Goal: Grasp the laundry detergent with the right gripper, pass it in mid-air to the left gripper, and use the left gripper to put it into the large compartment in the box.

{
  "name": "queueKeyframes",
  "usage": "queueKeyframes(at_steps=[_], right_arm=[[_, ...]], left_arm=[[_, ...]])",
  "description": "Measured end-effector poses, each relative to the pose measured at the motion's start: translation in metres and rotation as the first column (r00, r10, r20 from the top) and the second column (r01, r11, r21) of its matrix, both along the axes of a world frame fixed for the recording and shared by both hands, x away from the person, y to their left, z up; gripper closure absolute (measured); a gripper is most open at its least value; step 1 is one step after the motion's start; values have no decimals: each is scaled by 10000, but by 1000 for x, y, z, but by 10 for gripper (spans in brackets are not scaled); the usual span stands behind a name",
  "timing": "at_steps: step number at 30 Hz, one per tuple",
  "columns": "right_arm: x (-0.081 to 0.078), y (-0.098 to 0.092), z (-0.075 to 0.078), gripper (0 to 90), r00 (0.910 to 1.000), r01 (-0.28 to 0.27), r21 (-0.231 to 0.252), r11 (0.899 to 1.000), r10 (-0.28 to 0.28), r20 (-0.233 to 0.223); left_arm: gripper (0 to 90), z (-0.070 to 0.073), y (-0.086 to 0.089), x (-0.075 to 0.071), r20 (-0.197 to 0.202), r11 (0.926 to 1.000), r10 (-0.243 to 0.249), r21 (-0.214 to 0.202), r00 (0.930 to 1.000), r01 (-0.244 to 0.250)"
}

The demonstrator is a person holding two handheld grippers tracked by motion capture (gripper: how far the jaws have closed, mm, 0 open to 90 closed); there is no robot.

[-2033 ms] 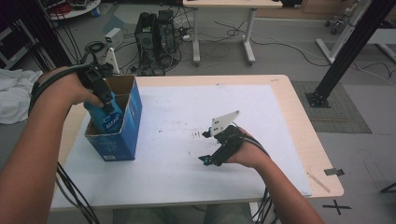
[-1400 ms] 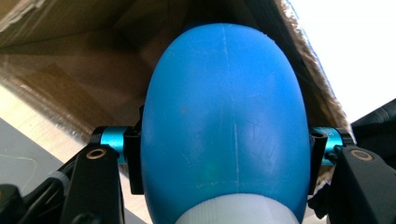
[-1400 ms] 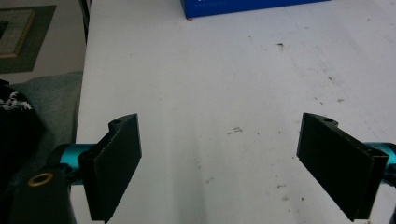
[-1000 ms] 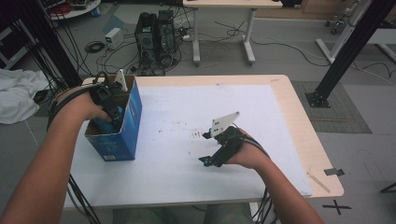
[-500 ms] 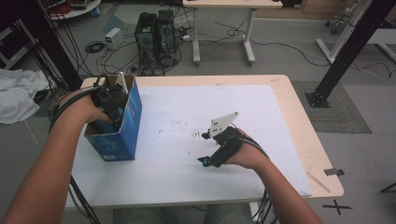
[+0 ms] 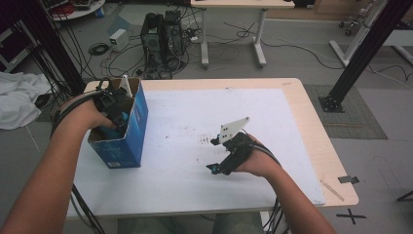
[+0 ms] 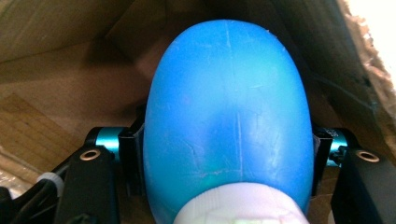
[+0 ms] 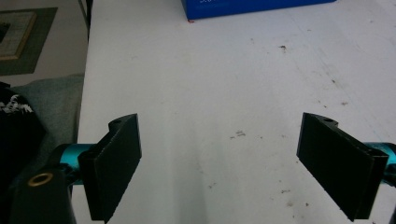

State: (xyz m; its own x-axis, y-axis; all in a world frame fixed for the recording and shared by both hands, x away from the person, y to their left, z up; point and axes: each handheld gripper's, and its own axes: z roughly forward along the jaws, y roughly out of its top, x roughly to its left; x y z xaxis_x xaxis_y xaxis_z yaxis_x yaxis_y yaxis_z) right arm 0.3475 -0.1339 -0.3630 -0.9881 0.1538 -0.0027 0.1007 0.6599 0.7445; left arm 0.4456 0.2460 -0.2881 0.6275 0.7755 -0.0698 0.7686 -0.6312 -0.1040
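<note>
Down inside the blue cardboard box [image 6: 127, 127] at the tabletop's [image 6: 204, 195] left edge, the left hand-held gripper [image 6: 113, 108] has a blue bottle [image 7: 226, 116] with a white cap [image 7: 243, 205] sitting between its jaws. The jaws have just been opening, and in the left gripper view the black pads flank the bottle's widest part on both sides; whether they press on it or merely touch it I cannot tell from that close angle. The bottle points cap-toward-camera, its rounded base aimed at the brown inner walls of the box.

The step in hand looks like setting the bottle down in the box and letting go. To do it well, the release should be finished before the hand lifts — the pads need to stand clearly off both flanks, or the smooth, rounded plastic may drag up with them and tip. The bottle should be resting on the box floor or against a wall first, so it does not drop. The way out should be straight up along the way in, since the box walls and the torn flap edge [image 7: 362, 60] stand close to the jaws and the trailing cable could snag the rim and pull the light box over.

The right hand-held gripper [image 6: 216, 168] rests low over the white tabletop well apart from the box, jaws spread wide with nothing between them — it could steady the box if it shifts.
</note>
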Motion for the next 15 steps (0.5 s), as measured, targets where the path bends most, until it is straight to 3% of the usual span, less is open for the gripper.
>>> queueKeyframes(at_steps=[15], right_arm=[[0, 0, 1, 130, 10000, 41, 70, 10000, -41, 15]], left_arm=[[315, 7, -3, -2, 120, 9996, -288, 56, 9995, 288]])
